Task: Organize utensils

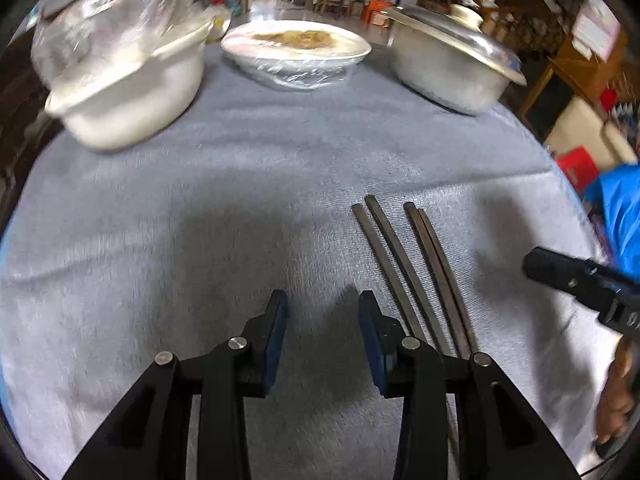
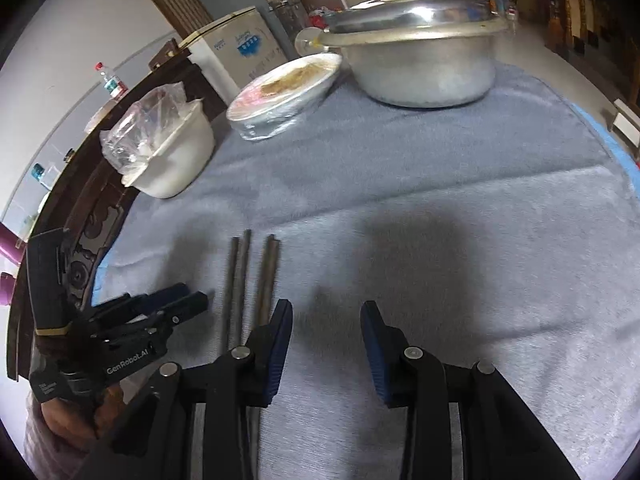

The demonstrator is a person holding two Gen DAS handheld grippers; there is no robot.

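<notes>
Several dark chopsticks (image 1: 416,268) lie side by side on the grey cloth (image 1: 240,208), as two close pairs. In the left wrist view they run just right of my left gripper (image 1: 323,308), which stands open with only bare cloth between its blue pads. The right wrist view shows the same chopsticks (image 2: 250,284) just left of my right gripper (image 2: 326,314), also open and empty. My left gripper (image 2: 180,300) appears there at the lower left, held by a hand. The right gripper's black body (image 1: 580,280) enters the left wrist view from the right edge.
At the far side stand a white pot with a plastic bag (image 1: 120,76), a film-covered bowl of food (image 1: 296,52) and a lidded metal pot (image 1: 452,64). The table edge curves close on the left in the right wrist view. A blue sleeve (image 1: 620,216) shows at right.
</notes>
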